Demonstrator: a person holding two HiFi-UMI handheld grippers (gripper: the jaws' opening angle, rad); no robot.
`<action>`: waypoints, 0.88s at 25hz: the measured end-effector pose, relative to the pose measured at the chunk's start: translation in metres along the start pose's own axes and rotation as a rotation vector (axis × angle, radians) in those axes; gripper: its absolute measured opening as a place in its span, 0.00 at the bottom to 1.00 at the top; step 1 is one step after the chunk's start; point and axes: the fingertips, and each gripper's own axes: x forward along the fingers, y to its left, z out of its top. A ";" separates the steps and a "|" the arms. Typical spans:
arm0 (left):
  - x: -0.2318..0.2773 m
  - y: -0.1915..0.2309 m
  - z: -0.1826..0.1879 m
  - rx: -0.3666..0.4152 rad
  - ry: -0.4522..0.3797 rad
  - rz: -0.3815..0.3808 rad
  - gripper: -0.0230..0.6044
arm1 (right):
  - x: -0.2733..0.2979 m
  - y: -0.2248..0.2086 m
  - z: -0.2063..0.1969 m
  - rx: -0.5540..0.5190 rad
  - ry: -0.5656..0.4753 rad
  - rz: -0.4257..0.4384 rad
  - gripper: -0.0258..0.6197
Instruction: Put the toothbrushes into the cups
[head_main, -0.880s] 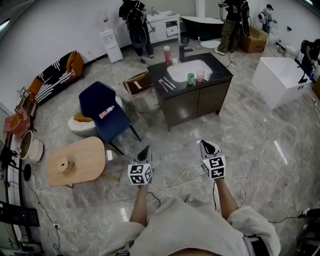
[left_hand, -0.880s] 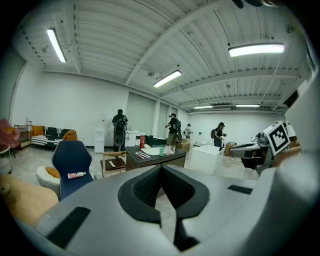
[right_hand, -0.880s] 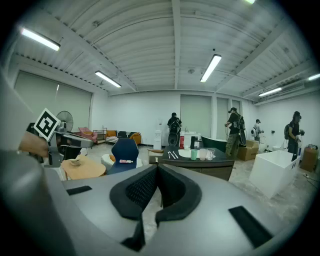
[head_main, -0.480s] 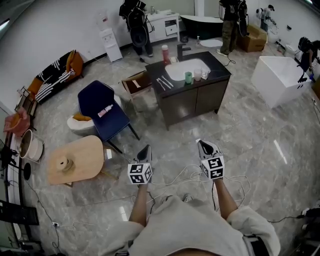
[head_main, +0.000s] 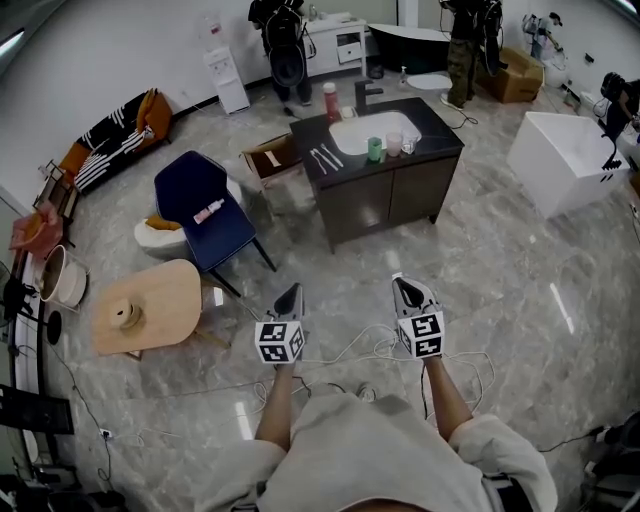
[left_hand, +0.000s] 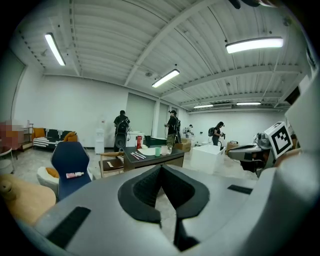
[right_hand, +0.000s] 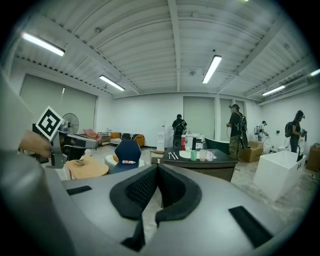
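Two toothbrushes (head_main: 326, 158) lie side by side on the dark vanity counter (head_main: 440, 135), left of the white basin. A green cup (head_main: 374, 150) and two pale cups (head_main: 394, 146) stand at the basin's front edge. From the right gripper view the toothbrushes (right_hand: 173, 155) and green cup (right_hand: 193, 155) are far ahead. My left gripper (head_main: 288, 300) and right gripper (head_main: 405, 292) are held side by side over the floor, well short of the vanity. Both are shut with nothing between their pads, as their own views show: left gripper (left_hand: 161, 167), right gripper (right_hand: 157, 167).
A blue chair (head_main: 205, 215) with a small tube on its seat and a round wooden table (head_main: 150, 305) stand to the left. A white tub (head_main: 560, 160) is at the right. Cables (head_main: 370, 350) lie on the floor by my feet. People stand behind the vanity.
The vanity and chair have slid a little toward the top of the head view. Both grippers keep side by side and stay shut.
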 end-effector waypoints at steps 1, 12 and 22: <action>0.002 -0.003 0.000 0.001 0.001 0.002 0.08 | 0.001 -0.003 -0.001 -0.001 0.003 0.004 0.06; 0.038 0.002 -0.005 0.000 0.021 0.011 0.08 | 0.035 -0.024 -0.010 -0.003 0.031 0.030 0.06; 0.120 0.042 0.004 -0.020 0.023 -0.015 0.08 | 0.116 -0.052 -0.003 -0.018 0.046 0.019 0.06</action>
